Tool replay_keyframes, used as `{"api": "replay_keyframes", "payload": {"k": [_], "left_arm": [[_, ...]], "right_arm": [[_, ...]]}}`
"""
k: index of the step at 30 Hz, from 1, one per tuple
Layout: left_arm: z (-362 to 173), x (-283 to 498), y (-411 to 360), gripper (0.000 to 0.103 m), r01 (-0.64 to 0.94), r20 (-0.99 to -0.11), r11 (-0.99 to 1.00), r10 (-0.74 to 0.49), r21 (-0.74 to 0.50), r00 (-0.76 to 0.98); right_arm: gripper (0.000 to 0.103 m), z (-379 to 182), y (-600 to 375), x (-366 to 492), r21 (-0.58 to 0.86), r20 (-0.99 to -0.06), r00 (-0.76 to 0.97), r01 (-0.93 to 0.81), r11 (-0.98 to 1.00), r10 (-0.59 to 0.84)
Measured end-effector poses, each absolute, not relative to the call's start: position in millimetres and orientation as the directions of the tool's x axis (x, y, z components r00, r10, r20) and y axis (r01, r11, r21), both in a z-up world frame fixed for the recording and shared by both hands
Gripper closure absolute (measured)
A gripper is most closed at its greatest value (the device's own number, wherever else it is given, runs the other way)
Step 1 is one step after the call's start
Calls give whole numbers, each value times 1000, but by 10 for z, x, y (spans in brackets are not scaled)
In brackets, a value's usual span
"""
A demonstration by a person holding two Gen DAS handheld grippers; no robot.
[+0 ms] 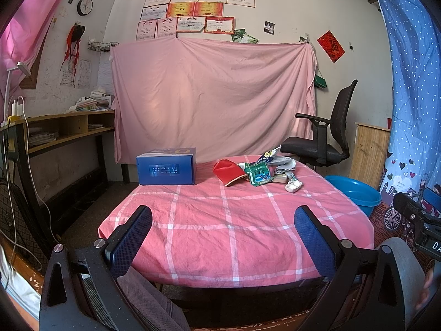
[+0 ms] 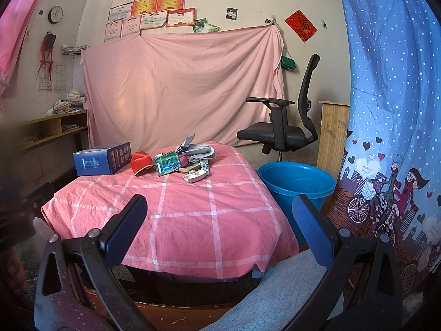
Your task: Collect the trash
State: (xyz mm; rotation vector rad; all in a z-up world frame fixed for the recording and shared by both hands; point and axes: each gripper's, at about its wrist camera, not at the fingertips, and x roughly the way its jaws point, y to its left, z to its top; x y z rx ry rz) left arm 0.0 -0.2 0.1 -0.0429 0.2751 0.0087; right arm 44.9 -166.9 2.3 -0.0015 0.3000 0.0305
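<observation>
Trash [image 2: 179, 161] sits untouched in a heap on my bench [image 2: 171, 220]; the blue bin [image 2: 297, 184] looks empty, both grippers' [image 1: 223, 237] [image 2: 220, 226] fingers spread apart, holding nothing.

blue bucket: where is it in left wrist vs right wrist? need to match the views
Left wrist: blue bucket sits at the right edge, on the floor past the table's right side, partly cut off by the checked tablecloth.
Right wrist: blue bucket is right of centre, open mouth fully visible, beside the table.
Shared landmark: the black office chair stands just behind the bucket in both.
</observation>
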Motion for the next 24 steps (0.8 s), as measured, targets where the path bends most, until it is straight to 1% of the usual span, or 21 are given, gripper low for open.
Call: {"api": "replay_keyframes", "payload": {"k": [24], "left_arm": [[0, 6, 7, 2, -17, -273, 999, 5, -43, 962]], "right_arm": [[0, -19, -1628, 443, 4, -297, 954, -31, 1000, 31]]}}
